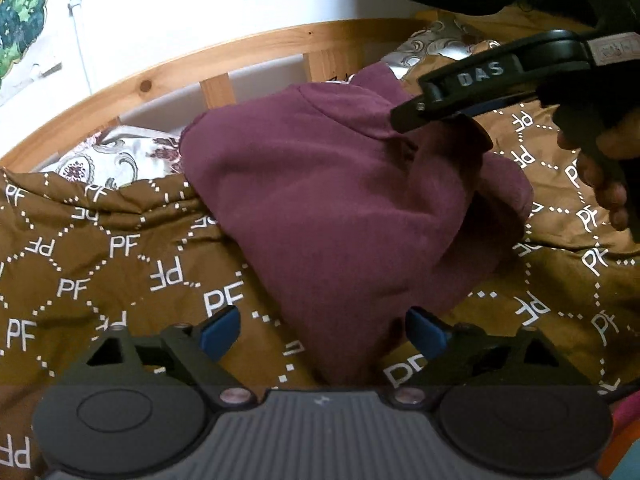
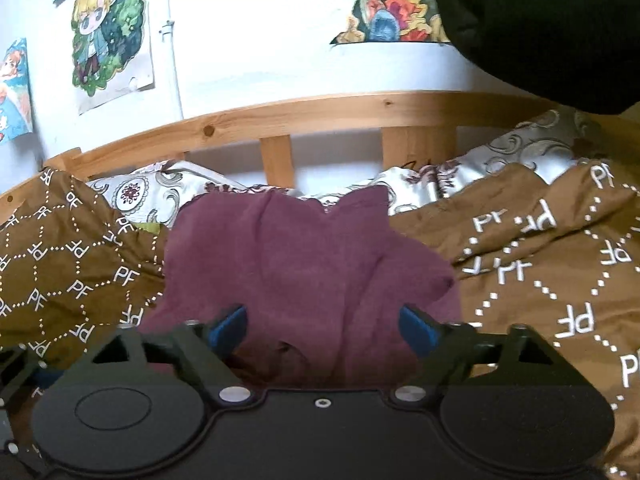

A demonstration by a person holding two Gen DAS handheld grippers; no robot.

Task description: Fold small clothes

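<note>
A maroon garment (image 1: 344, 208) lies crumpled on a brown bedspread (image 1: 100, 264) printed with white "PF" letters. My left gripper (image 1: 324, 332) is open, its blue pads (image 1: 222, 330) standing either side of the garment's near corner. My right gripper (image 2: 322, 330) is open low over the garment (image 2: 304, 264), which lies between and beyond its blue pads (image 2: 416, 330). In the left wrist view the right gripper (image 1: 408, 118) comes in from the upper right, its black finger tip at a raised fold of the garment.
A wooden bed rail (image 2: 320, 116) with slats runs behind the bed. A patterned white pillow (image 2: 152, 196) lies along the rail. Posters (image 2: 108, 36) hang on the white wall. A black sleeve (image 2: 540, 28) fills the upper right.
</note>
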